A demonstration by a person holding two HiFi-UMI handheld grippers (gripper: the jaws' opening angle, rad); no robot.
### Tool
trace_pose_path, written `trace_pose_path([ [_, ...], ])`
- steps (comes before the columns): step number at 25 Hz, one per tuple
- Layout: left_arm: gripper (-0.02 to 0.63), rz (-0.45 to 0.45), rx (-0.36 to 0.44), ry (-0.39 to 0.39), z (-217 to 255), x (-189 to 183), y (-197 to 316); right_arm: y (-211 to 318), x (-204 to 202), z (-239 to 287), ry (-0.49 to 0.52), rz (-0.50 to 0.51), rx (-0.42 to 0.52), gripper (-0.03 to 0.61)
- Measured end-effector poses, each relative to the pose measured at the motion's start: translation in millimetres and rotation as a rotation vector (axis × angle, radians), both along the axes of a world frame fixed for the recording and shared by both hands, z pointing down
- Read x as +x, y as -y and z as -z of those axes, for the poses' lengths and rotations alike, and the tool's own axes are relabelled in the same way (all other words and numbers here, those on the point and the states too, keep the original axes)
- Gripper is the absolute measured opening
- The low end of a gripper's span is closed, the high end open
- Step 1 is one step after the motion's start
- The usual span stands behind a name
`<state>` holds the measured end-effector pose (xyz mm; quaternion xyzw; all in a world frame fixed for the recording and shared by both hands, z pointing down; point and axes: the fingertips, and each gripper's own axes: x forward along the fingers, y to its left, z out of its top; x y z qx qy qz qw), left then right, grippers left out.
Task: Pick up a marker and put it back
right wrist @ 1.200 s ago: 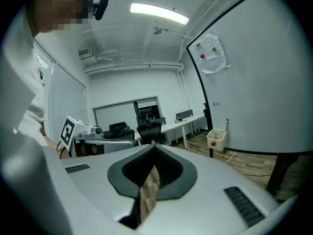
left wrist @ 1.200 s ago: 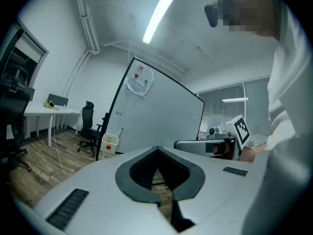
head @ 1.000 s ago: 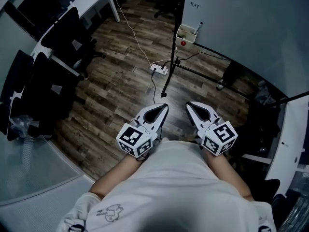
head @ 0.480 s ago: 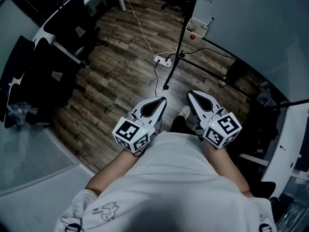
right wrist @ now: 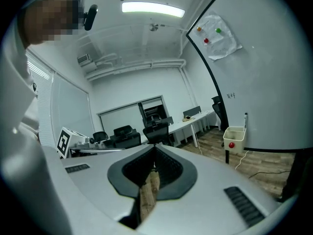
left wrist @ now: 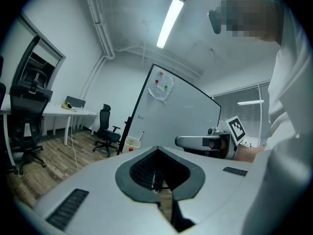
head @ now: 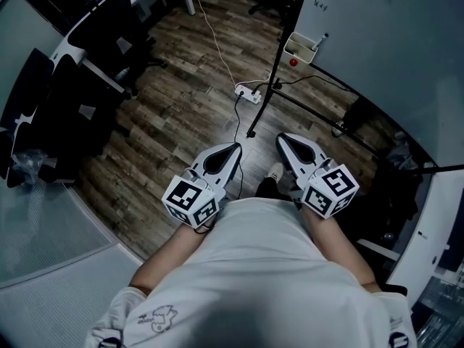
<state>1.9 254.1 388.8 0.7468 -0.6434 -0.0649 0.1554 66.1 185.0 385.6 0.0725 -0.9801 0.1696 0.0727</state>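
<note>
Wood-plank floor (head: 181, 114), smooth matt plastic left gripper (head: 235, 148) and right gripper (head: 281, 138), glossy whiteboard (head: 377, 42), cloth shirt (head: 268, 281)

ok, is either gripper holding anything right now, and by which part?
Nothing held. Left gripper and right gripper are both shut and empty. The marker sits in the tray on the whiteboard.

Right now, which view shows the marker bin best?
Right gripper view: the bin is seen side-on and largest, with a marker standing up at its far side and a red dot on its front. Head view shows it small, from above; left gripper view shows it smaller still.
</note>
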Motion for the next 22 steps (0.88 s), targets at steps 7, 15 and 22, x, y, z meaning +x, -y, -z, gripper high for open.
trace_pose_path([
  [7,0.005,0.003,-0.006,-0.003,-4,-8,49,50,-4,-3,0.005,-0.004,-0.011,0.012],
  [15,0.005,0.008,-0.008,0.011,-6,-15,140,139,-6,-7,0.025,-0.002,-0.029,0.012],
  [22,0.005,0.032,0.017,0.019,9,-16,210,211,-6,4,0.042,0.017,-0.01,0.012],
])
